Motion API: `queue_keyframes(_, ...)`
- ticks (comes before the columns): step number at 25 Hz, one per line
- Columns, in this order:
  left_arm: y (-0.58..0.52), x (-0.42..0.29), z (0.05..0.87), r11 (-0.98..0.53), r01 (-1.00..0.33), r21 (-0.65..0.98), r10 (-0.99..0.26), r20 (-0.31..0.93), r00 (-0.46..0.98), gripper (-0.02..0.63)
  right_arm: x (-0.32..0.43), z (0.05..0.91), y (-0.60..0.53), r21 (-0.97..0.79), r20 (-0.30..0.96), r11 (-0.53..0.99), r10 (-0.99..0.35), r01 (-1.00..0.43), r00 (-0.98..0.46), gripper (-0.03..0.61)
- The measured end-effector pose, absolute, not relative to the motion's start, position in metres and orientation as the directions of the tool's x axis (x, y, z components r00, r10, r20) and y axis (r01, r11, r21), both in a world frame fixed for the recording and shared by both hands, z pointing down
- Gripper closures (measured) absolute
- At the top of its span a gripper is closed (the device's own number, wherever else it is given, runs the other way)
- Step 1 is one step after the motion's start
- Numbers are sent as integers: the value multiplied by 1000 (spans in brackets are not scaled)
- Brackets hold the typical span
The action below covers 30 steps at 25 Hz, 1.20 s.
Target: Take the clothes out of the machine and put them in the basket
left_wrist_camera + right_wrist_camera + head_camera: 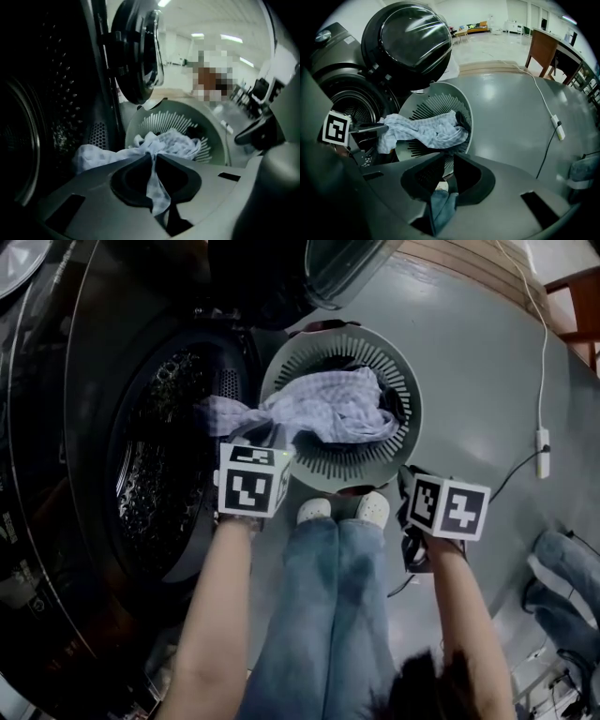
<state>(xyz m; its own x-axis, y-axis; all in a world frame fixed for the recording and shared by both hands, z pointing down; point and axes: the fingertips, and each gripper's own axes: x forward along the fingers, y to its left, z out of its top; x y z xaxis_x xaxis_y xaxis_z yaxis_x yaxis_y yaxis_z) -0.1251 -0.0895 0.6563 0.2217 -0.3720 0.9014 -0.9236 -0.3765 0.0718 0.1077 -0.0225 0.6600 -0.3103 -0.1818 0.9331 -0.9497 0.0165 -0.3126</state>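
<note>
Pale checked cloth (328, 409) lies mostly in the basket (410, 381). Its long axis runs back over the rim to the left hand-held gripper (153, 157), which is clamped on its tail. The right hand-held gripper (449, 161) stands farther from the cloth, with its jaws together and, it seems, empty.

No text, brand, number or sign can be read anywhere
</note>
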Motion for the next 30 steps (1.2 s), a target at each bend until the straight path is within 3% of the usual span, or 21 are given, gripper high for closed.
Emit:
queue_keyframes(5,-105,-56,617,-300,-878,372,-469,744,476,577,111,658,-22,-311,933,2,-187,-950,-306,522)
queue_keyframes(12,-109,19,567,-332,-758,561,-506,572,645,576,119,653,-20,-306,934,-21,-200,-952,-296,522)
queue_keyframes(16,-112,7,575,-244,-804,541,-539,614,577,572,122,650,-22,-300,934,-23,-212,-954,-288,522)
queue_keyframes(17,-111,2,582,-217,-825,522,-529,647,549,537,123,650,-23,-297,934,-25,-216,-955,-285,522)
queue_keyframes(19,-108,-10,596,-181,-859,479,-507,703,499,262,125,649,-23,-292,934,-29,-223,-956,-279,522)
queue_keyframes(30,-81,-59,579,-243,-931,273,-482,799,360,256,117,598,-19,-323,914,-82,-288,-943,-288,525)
